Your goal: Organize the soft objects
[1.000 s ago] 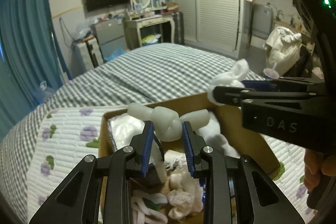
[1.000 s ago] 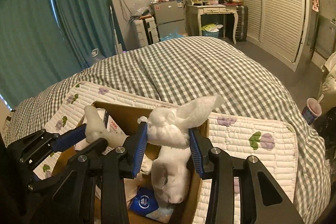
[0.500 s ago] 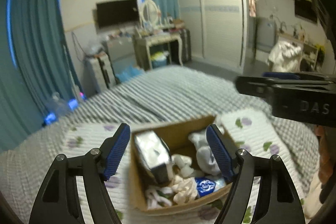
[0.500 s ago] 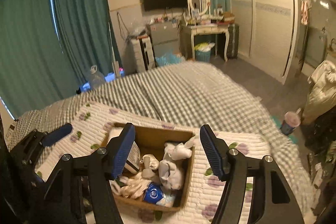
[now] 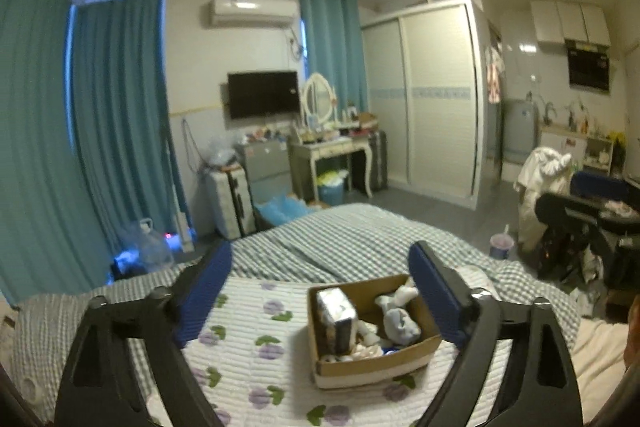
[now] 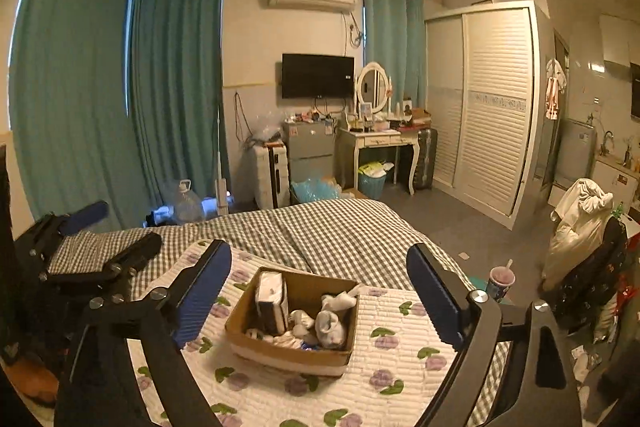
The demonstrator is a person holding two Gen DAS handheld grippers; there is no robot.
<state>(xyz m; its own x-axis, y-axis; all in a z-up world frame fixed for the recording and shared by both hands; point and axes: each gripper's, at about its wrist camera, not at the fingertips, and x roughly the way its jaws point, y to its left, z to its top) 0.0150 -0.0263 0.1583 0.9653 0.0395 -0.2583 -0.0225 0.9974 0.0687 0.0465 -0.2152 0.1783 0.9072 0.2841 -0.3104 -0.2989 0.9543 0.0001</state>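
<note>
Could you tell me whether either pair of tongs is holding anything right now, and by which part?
Nothing is held. The left tongs and right tongs have just been opening and stand wide and empty above the cardboard box of white socks.

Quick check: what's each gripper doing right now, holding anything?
Left gripper: open, empty, jaws have just been opening above the cardboard box.
Right gripper: open, empty, jaws have just been opening.

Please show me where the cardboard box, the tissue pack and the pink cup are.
cardboard box (image 6: 288, 355), right wrist view, front wall
tissue pack (image 6: 271, 301), right wrist view, top end
pink cup (image 6: 500, 283), right wrist view, side
</note>
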